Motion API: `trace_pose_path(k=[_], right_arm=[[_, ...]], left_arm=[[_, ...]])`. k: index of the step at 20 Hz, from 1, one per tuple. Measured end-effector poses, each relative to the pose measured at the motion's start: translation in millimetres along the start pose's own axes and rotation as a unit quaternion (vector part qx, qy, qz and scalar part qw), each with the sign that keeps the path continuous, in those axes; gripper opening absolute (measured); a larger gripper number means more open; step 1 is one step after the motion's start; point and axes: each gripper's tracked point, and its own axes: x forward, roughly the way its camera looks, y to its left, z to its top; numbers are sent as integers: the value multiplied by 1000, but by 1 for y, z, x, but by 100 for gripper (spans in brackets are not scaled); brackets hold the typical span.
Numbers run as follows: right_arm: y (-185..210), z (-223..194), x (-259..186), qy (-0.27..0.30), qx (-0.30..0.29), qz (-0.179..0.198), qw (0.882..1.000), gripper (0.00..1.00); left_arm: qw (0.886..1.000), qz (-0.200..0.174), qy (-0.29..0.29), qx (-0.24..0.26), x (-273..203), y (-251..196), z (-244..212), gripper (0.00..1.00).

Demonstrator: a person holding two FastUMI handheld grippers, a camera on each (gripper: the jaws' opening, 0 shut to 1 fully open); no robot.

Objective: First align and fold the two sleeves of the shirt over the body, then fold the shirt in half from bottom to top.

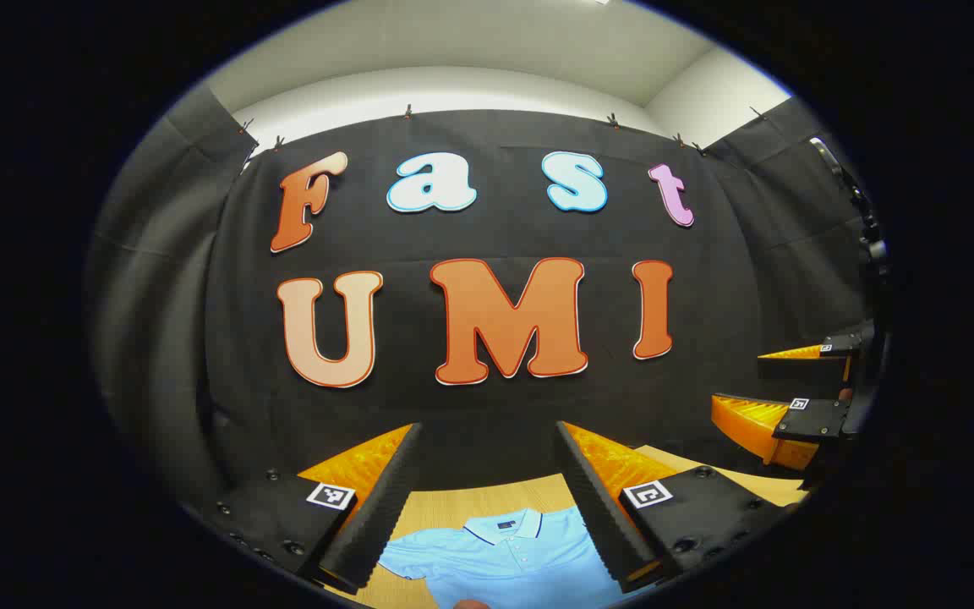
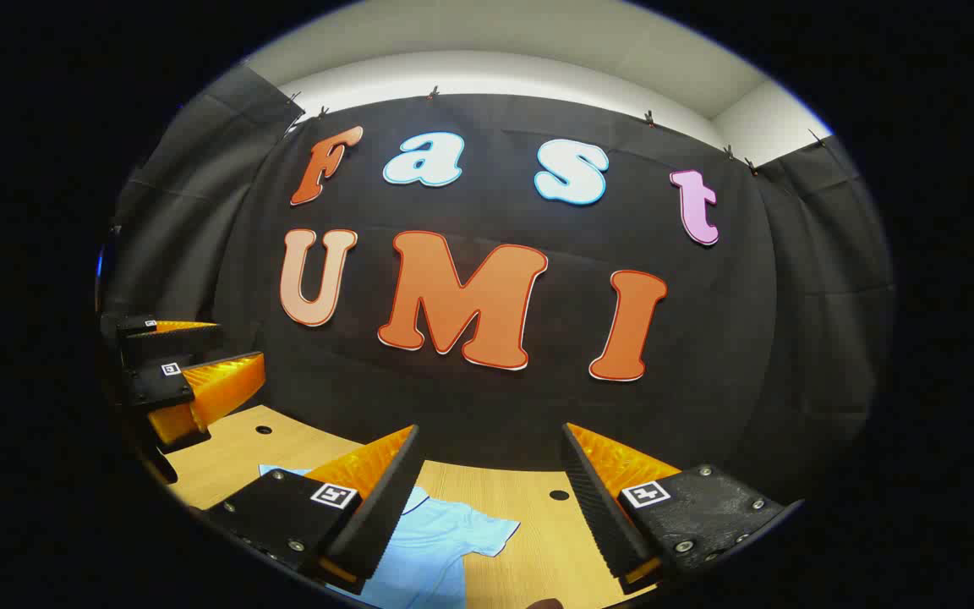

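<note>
Here, one shirt lies under two open tools, left tool and right tool.

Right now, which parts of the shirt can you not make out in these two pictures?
- Left gripper view: the shirt shows its collar; its lower body is cut off by the bottom edge, its right side hidden behind the left gripper.
- Right gripper view: the right gripper covers the collar; one sleeve shows on the table.

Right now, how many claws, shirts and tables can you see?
Claws: 2, the left claw and the right claw, both open and empty
Shirts: 1, a light blue shirt
Tables: 1, a wooden table
Total: 4
</note>
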Motion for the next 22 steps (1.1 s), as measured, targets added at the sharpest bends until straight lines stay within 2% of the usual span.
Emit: trace_pose_path(k=[10, 16, 19, 22], right_arm=[[18, -18, 4, 45, -3, -8, 999, 98], [23, -26, 5, 68, 6, -27, 997, 98], [15, -47, 10, 110, 6, -49, 993, 98], [17, -76, 17, 165, 30, -49, 985, 98]], left_arm=[[1000, 7, -9, 10, -17, 20, 3, 99], [1000, -5, -18, 13, -24, 33, 3, 99], [1000, -4, -11, 2, -25, 42, 0, 99], [1000, 10, -14, -6, -24, 52, 3, 99]])
